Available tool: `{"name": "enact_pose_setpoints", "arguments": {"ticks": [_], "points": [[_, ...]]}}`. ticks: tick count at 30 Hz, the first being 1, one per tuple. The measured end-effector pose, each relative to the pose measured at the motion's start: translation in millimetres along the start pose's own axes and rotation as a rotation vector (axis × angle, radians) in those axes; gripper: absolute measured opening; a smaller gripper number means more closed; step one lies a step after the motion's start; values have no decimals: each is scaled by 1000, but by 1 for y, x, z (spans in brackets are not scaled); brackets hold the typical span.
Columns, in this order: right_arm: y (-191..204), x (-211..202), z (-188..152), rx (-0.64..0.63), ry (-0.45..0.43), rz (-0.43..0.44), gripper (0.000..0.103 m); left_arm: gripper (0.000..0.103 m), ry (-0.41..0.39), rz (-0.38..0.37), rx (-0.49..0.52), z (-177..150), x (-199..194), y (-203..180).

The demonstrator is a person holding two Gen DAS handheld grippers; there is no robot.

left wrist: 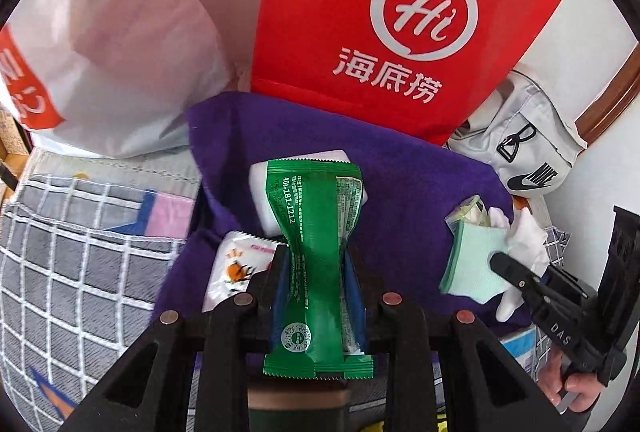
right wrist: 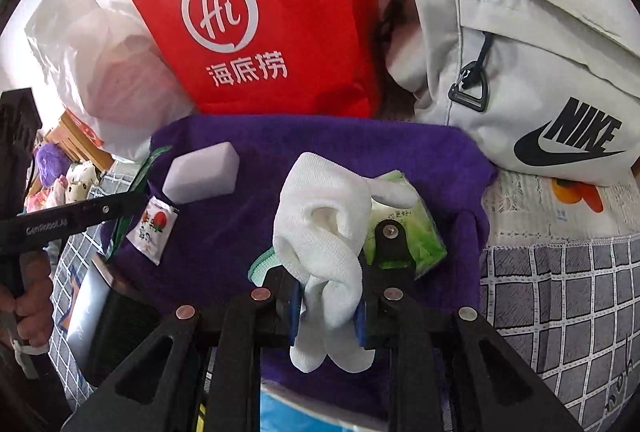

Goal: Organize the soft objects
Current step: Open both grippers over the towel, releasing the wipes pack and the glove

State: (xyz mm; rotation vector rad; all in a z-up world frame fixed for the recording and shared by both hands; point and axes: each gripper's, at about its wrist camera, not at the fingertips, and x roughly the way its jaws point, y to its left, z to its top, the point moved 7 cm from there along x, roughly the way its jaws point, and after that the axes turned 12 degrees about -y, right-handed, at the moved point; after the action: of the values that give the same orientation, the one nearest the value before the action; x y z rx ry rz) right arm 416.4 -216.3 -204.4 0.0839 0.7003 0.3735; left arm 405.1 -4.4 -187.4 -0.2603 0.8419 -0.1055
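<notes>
My left gripper point(left wrist: 316, 258) is shut on a green foil packet point(left wrist: 316, 216), pinching its middle above a purple towel point(left wrist: 400, 184). A white sponge block point(left wrist: 304, 172) lies on the towel just behind the packet, and a small white sachet point(left wrist: 236, 268) lies to its left. In the right wrist view my right gripper point(right wrist: 330, 284) is shut on a white knitted glove point(right wrist: 320, 224), which hangs bunched over the towel point(right wrist: 240, 232). A green tissue pack point(right wrist: 404, 232) sits right behind it, and a mint cloth edge point(right wrist: 260, 264) shows beside it. The sponge point(right wrist: 200, 172) and sachet point(right wrist: 154, 228) lie to the left.
A red paper bag point(right wrist: 248, 32) stands behind the towel, with a white plastic bag point(right wrist: 92, 44) on its left and a grey Nike bag point(right wrist: 520, 72) on its right. Grey checked bedding point(left wrist: 80, 252) surrounds the towel. Each gripper shows in the other's view, held by a hand point(left wrist: 576, 388).
</notes>
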Motion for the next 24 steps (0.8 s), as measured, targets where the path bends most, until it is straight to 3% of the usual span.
{"name": "enact_pose_setpoints", "arguments": {"ticks": [12, 16, 20, 22, 24], "points": [[-2, 13, -7, 5, 32, 2, 27, 28, 25, 12, 2, -4, 26, -6], [1, 11, -6, -8, 24, -8, 50, 34, 22, 7, -14, -3, 30, -7], [5, 4, -2, -35, -9, -29, 73, 56, 23, 34, -16, -2, 24, -2], [5, 0, 1, -45, -29, -57, 79, 56, 13, 41, 3, -1, 16, -1], [4, -6, 4, -47, -42, -80, 79, 56, 4, 57, 13, 1, 6, 3]]}}
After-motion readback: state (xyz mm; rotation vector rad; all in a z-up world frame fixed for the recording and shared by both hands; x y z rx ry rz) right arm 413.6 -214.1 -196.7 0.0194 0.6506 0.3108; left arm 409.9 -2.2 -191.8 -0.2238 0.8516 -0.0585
